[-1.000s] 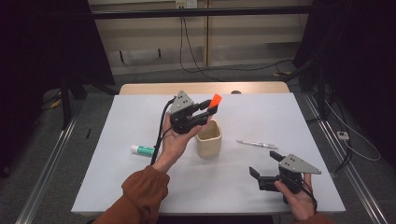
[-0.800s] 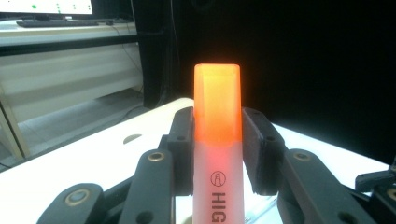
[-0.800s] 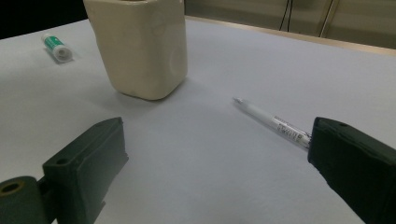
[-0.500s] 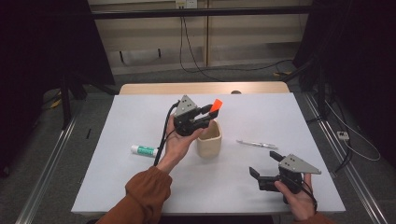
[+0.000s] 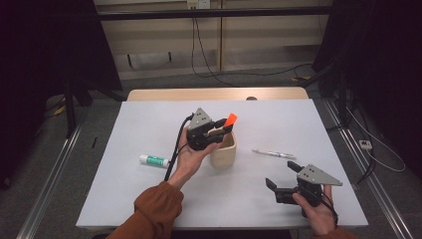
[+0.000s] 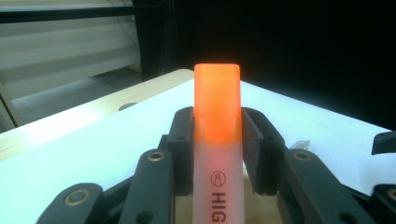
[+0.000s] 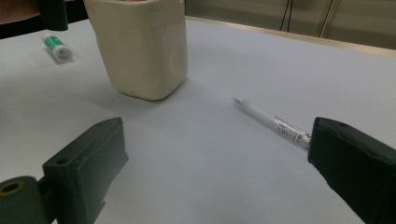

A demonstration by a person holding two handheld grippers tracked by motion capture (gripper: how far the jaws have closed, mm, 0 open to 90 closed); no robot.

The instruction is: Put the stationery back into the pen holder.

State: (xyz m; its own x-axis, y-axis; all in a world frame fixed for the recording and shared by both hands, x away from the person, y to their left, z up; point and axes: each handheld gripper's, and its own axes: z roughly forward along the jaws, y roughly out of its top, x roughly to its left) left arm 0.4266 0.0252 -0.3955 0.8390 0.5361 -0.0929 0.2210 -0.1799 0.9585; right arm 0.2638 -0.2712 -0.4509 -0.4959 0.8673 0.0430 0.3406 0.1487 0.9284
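Observation:
My left gripper [image 5: 217, 132] is shut on a highlighter [image 5: 230, 120] with an orange cap, held tilted right over the mouth of a cream cup [image 5: 225, 154] at the table's middle. In the left gripper view the black pads [image 6: 183, 135] press both sides of the highlighter [image 6: 217, 93], cap pointing away. My right gripper [image 5: 282, 175] rests near the front right of the table, open with nothing between its jaws. In the right gripper view the cup [image 7: 144, 46] stands ahead on the left and a white pen [image 7: 273, 122] lies ahead on the right of my right gripper [image 7: 217, 135].
The white pen [image 5: 272, 154] lies right of the cup on the white table [image 5: 149, 124]. A small white tube with a green label [image 5: 154, 161] lies left of the cup, also in the right gripper view as the tube [image 7: 56, 46]. Dark stands flank the table.
My left gripper has come down a little with the highlighter, closer to the cup's mouth. The right gripper has stayed where it was.

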